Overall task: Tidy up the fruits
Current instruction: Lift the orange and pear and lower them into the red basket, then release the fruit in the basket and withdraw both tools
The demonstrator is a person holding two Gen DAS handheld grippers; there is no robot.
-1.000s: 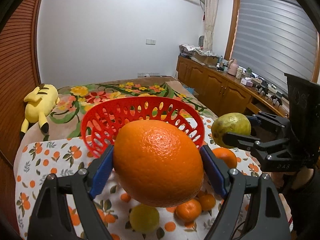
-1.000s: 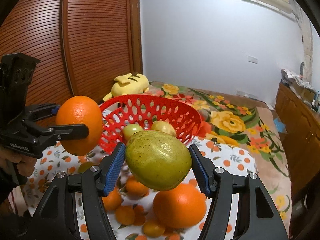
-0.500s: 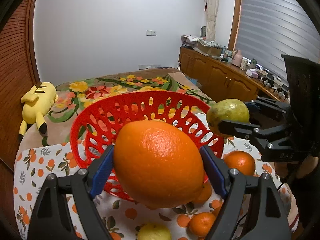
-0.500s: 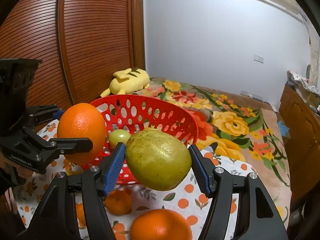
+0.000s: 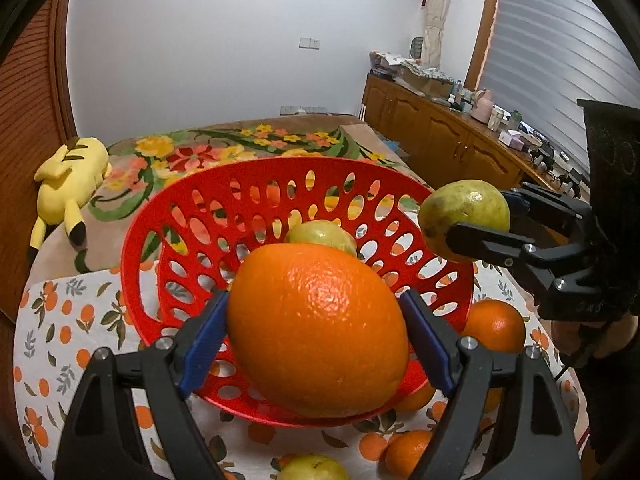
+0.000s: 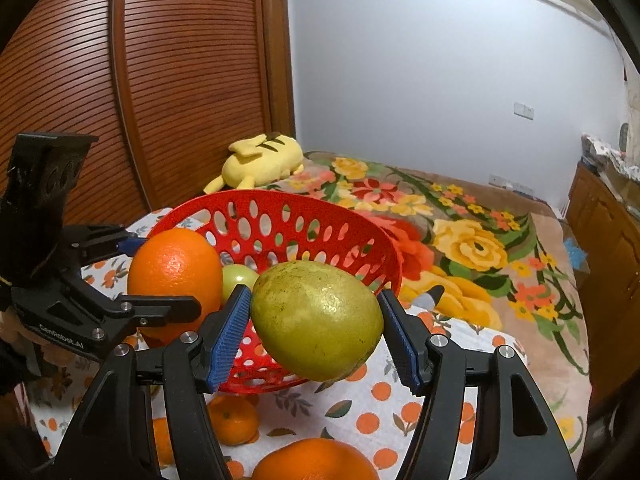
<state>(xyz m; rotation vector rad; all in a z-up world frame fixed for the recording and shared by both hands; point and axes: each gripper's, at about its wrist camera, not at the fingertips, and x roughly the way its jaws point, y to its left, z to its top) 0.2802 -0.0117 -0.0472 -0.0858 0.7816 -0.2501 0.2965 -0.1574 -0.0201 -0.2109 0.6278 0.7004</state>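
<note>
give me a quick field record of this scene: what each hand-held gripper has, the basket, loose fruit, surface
left hand-held gripper: shut on large orange, held over near rim of basket
right hand-held gripper: shut on yellow-green fruit, held in the air at basket's edge
basket: red plastic basket with oval holes, one small green fruit visible inside
loose fruit: oranges and small mandarins on the cloth beside the basket
surface: white cloth with orange print
background: yellow plush toy on floral blanket

Right gripper (image 6: 316, 334) clamps a green-yellow fruit (image 6: 318, 326) before the red basket (image 6: 304, 216); left gripper (image 6: 160, 276) grips an orange (image 6: 174, 268).
</note>
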